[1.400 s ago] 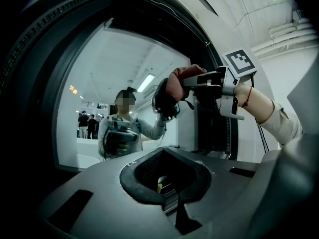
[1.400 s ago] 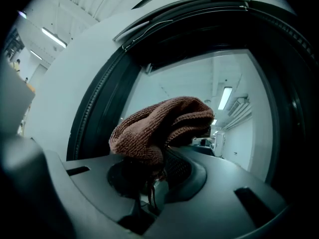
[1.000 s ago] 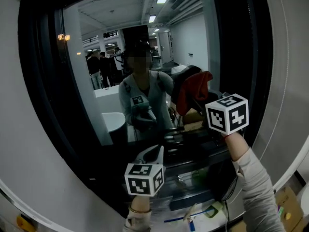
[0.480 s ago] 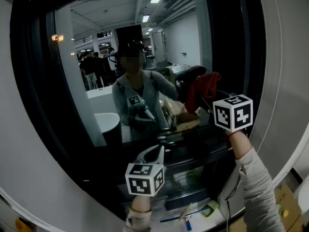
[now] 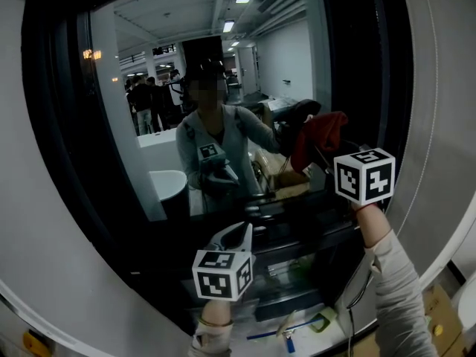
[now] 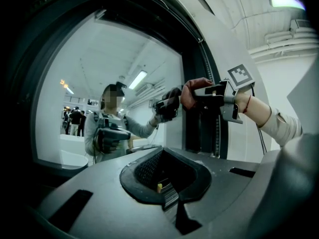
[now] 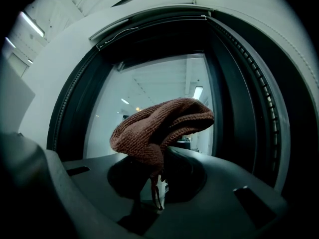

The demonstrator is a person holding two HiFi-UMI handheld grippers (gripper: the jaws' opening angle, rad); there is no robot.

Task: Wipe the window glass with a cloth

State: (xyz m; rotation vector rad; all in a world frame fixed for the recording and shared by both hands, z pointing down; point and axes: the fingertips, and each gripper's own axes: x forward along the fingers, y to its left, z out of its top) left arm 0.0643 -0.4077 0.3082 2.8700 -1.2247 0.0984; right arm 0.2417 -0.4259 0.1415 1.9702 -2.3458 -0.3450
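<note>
One brown cloth (image 7: pixel 160 127) pinched in right gripper (image 7: pixel 157 184), held against window glass (image 5: pixel 160 88), right side. Left gripper (image 6: pixel 167 185) lower, jaws pressed together, empty (two grippers, one pane).

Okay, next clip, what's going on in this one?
A person stands at a dark window glass, a gripper in each hand. The right gripper is raised with a reddish-brown cloth pinched in its fingers, held up to the right part of the pane near the frame. The left gripper hangs lower, shut and empty.
</note>
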